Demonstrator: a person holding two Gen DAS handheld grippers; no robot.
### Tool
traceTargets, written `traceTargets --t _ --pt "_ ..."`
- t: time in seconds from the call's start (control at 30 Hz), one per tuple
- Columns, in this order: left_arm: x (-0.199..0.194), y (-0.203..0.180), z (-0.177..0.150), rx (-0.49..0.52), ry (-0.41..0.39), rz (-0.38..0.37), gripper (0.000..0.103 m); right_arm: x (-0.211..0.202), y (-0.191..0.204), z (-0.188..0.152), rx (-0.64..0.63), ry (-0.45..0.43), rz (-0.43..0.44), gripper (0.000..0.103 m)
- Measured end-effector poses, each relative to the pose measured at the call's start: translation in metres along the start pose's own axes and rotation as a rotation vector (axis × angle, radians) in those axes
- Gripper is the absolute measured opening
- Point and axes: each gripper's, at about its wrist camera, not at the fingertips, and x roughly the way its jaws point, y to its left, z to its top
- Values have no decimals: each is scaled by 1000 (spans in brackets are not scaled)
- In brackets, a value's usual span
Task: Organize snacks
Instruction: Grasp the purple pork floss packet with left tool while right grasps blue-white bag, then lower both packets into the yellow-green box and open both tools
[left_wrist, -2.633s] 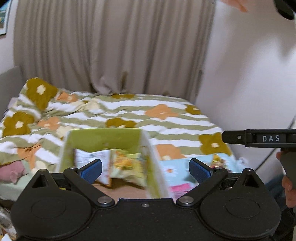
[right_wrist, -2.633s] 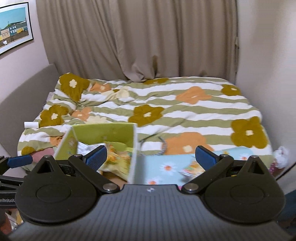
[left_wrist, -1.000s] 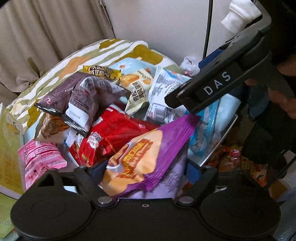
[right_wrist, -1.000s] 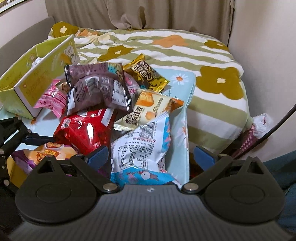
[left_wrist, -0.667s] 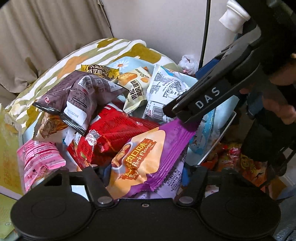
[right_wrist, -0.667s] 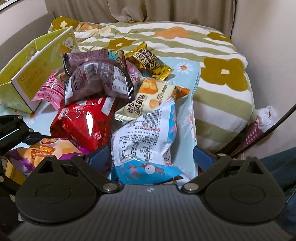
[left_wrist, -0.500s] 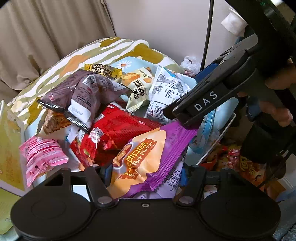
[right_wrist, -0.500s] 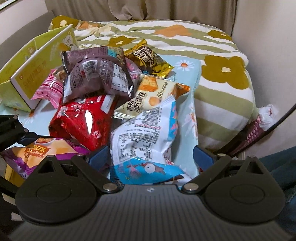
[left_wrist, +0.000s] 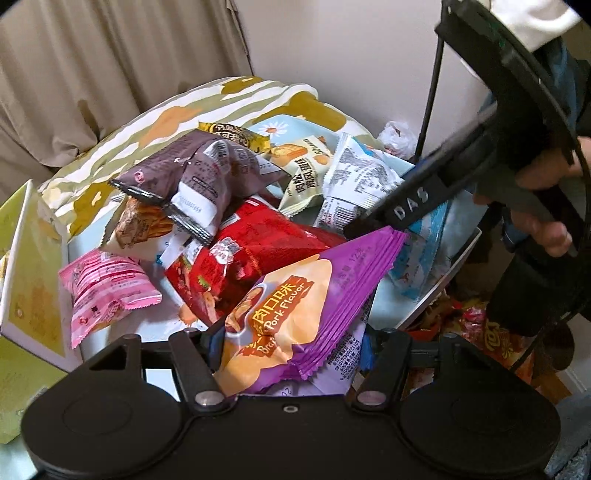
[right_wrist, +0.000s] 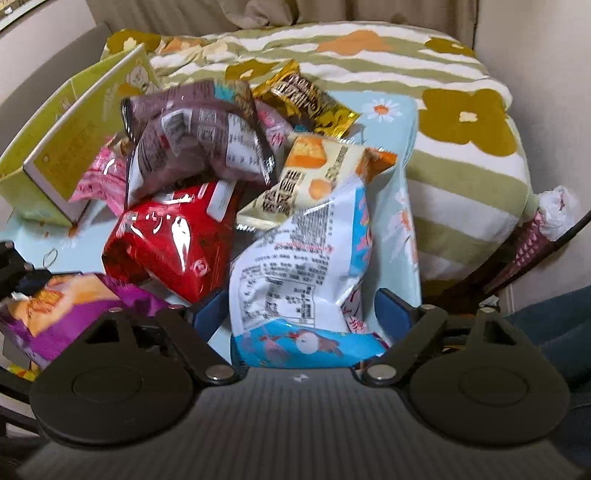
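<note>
A pile of snack packets lies on a light blue floral board (right_wrist: 402, 206) on the bed. My left gripper (left_wrist: 291, 339) is shut on a purple and orange pork-flavour packet (left_wrist: 295, 295), also seen at the lower left of the right wrist view (right_wrist: 62, 306). My right gripper (right_wrist: 301, 306) straddles a white and blue packet (right_wrist: 295, 266); its jaws are closing and the blue pads stand just beside the packet's edges. One right finger (left_wrist: 406, 206) reaches in over the pile. A red bag (right_wrist: 166, 243), a brown bag (right_wrist: 192, 140) and a cream cake packet (right_wrist: 306, 177) lie behind.
A green cardboard box (right_wrist: 74, 147) stands at the left of the pile, with a pink packet (left_wrist: 107, 291) beside it. A gold packet (right_wrist: 310, 103) lies at the back. The flowered quilt (right_wrist: 443, 74) stretches beyond. A wall and cable close off the right. More snacks (left_wrist: 480, 325) lie below the board's edge.
My left jaws have closed onto the purple packet and lifted it a little. My right gripper has sunk over the white and blue packet and its jaws have begun to narrow.
</note>
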Motion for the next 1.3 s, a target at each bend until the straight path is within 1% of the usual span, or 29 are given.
traceTargets --t 0.1,0.13,0.17,0.27,0.33,0.47,0.7,0.9,1.03,1.13,1.3 --pt "-1 2 0 -12 -3 -2 68 3 4 -5 -27 9 -9 94" --pt "-2 3 1 -20 -1 -5 68 3 6 -6 -39 8 -21 87" --pt "-2 4 1 -27 1 -6 68 3 7 -7 -48 7 -31 85" --pt "-6 3 1 -39 -5 -10 68 -3 8 -9 -54 -2 -50 81" --pt "-11 3 2 -42 -13 -10 68 -8 9 -10 -52 -11 -63 80" --pt "-22 0 6 -36 -35 7 68 -22 6 -10 -24 -30 -59 80" --pt "-54 1 15 -59 -113 48 68 -61 13 1 -24 -92 -45 80" --pt "-87 13 14 -131 -176 121 68 -97 34 18 -71 -178 -29 80" --pt "-111 28 13 -174 -225 204 68 -114 53 33 -107 -228 -8 80" --pt "-129 46 11 -227 -251 282 68 -123 71 50 -119 -251 31 80" --pt "-155 97 6 -299 -316 398 68 -128 113 82 -145 -296 96 80"
